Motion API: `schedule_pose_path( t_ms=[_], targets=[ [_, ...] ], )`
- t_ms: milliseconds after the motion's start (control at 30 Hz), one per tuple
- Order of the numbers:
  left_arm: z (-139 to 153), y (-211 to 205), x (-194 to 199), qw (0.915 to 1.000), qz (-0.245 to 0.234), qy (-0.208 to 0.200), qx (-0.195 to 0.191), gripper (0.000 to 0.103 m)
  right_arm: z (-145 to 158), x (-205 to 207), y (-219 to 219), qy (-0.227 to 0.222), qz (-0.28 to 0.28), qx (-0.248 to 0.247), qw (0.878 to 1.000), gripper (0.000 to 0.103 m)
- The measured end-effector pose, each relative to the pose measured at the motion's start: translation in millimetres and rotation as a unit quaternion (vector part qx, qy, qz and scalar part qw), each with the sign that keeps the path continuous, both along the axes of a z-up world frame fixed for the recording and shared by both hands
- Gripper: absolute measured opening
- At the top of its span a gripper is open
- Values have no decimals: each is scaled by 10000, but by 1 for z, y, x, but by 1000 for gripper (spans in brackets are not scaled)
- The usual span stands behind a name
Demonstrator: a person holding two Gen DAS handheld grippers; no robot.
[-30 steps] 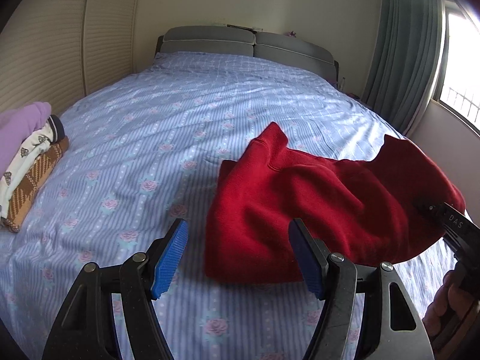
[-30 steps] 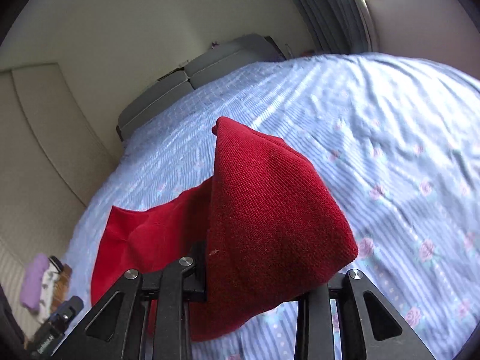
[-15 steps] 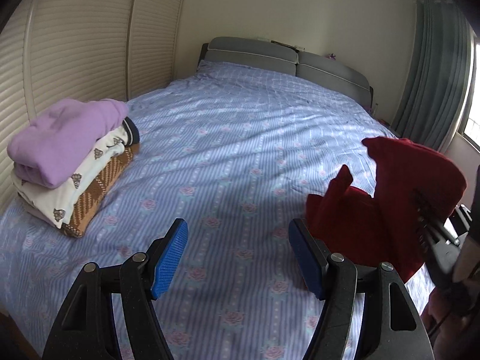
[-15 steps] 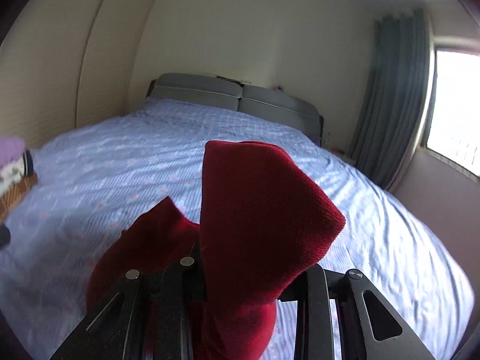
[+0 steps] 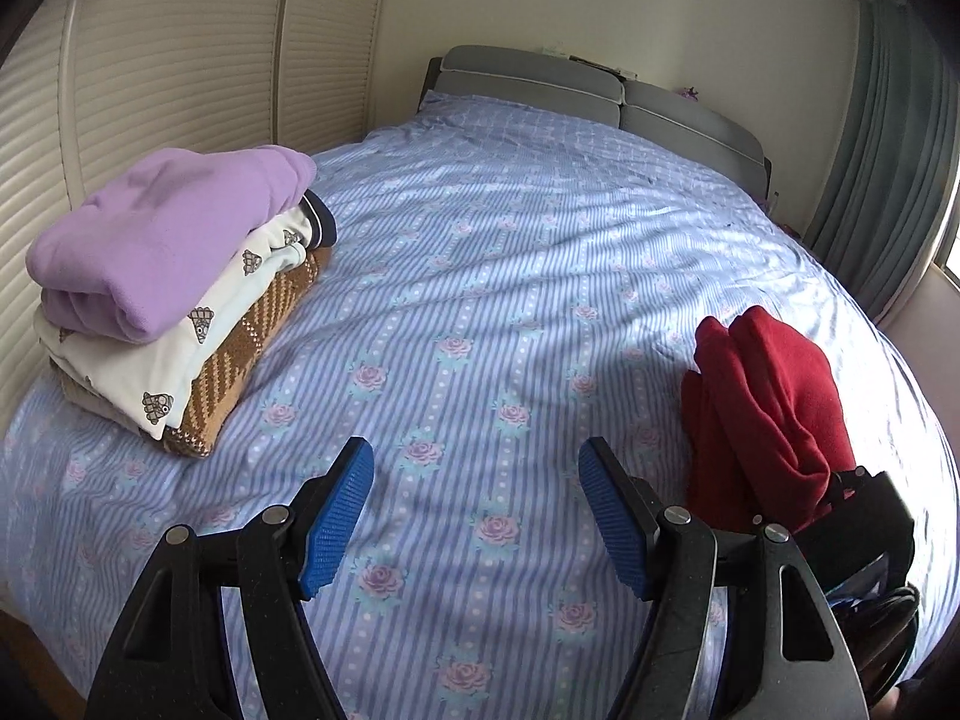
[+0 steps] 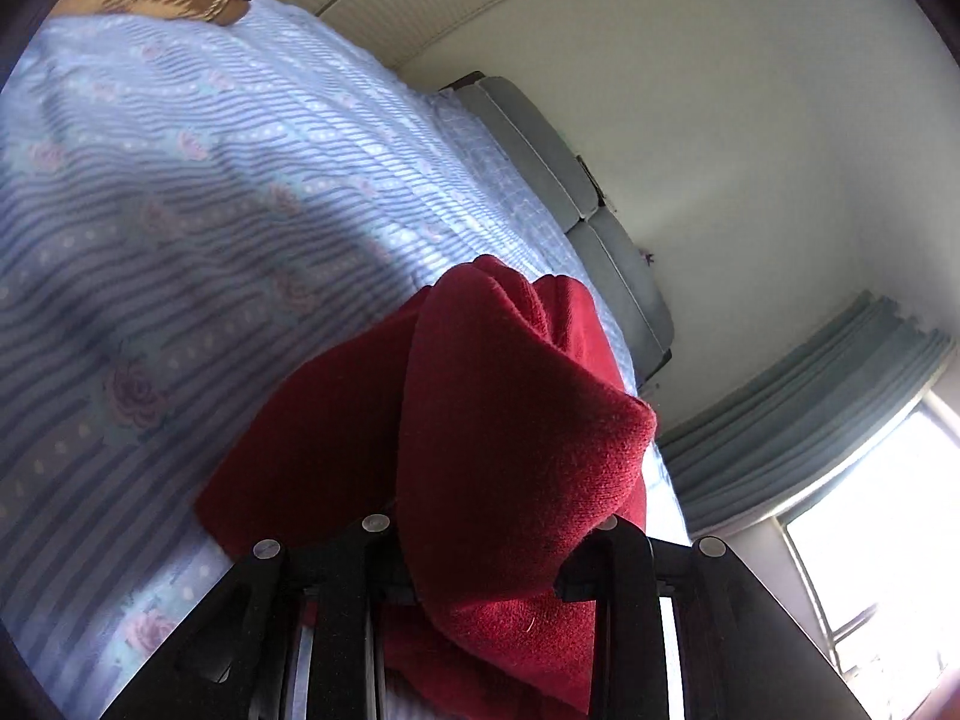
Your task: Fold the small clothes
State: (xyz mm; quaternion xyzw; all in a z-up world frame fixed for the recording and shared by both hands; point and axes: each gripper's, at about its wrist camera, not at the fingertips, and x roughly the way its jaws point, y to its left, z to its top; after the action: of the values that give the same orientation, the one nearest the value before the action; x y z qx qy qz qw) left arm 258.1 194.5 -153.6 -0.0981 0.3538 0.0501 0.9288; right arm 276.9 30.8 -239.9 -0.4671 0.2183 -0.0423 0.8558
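Where the red garment (image 6: 516, 420) fills the lower centre of the right wrist view, it is bunched into thick folds and clamped between the 2 black fingers of the right gripper (image 6: 492, 546), which is clenched on the fabric. In the left wrist view the same red garment (image 5: 774, 402) appears at the right edge of the frame, its lower part reaching the bed sheet (image 5: 480, 300) and its nearer end gripped by the right gripper (image 5: 864, 510) at the lower right.

At the bottom centre of the left wrist view, the left gripper (image 5: 474, 516) is released: its 2 blue ribbed pads (image 5: 336, 516) stand well apart with only sheet showing between them.

At the left of that frame, 1 stack of folded clothes (image 5: 174, 300) rests on the sheet: a purple top (image 5: 162, 240) uppermost, a white printed item (image 5: 180, 348) under it, and a brown patterned item (image 5: 240, 360) lowest. The stack is well apart from the red garment.

At the upper centre, a grey headboard (image 5: 600, 96) closes the far end of the bed. Louvred doors (image 5: 150, 60) occupy the upper left, and a grey-green curtain (image 5: 888, 150) hangs at the upper right.
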Motion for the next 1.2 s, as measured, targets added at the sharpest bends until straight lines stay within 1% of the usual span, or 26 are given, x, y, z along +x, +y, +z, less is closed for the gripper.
schedule_pose_path(
  t_ms=[100,233,267,400,467,533,600,700,800,867,1000,1100,1200],
  targets=[
    [3,-1,2,9999,-95,32,40,70,-7,-1,5,-6,10,-197,9998,30],
    [17,-8,4,9997,-217,-38,102,70,-3,-2,3,77,19,-240,9997,30],
    [22,-12,5,9995,-274,-66,137,70,-1,-3,2,86,14,-226,9997,32],
    [40,-28,5,9982,-477,-154,325,70,11,1,2,59,-55,-106,9999,44],
    [46,-35,6,9976,-547,-184,375,71,17,-1,0,68,-68,38,9999,46],
    [52,-41,6,9972,-594,-204,408,71,24,-5,-1,54,-71,104,9999,51],
    [57,-46,7,9968,-619,-224,453,71,30,-12,-1,-33,-13,122,9999,61],
    [67,-52,5,9962,-670,-277,482,71,42,-21,-2,-191,77,235,9995,62],
    [78,-60,2,9951,-739,-364,540,71,59,-31,-10,-285,44,502,9983,62],
    [87,-67,1,9940,-830,-448,560,74,72,-39,-21,-309,5,772,9965,62],
    [98,-92,7,9895,-1225,-550,528,74,91,-58,-51,-344,-118,1321,9906,62],
    [102,-121,15,9839,-1564,-596,620,74,102,-62,-81,-276,-264,1883,9814,62],
    [107,-149,21,9775,-1899,-680,621,74,109,-68,-113,-118,-233,2588,9656,62]
  ],
)
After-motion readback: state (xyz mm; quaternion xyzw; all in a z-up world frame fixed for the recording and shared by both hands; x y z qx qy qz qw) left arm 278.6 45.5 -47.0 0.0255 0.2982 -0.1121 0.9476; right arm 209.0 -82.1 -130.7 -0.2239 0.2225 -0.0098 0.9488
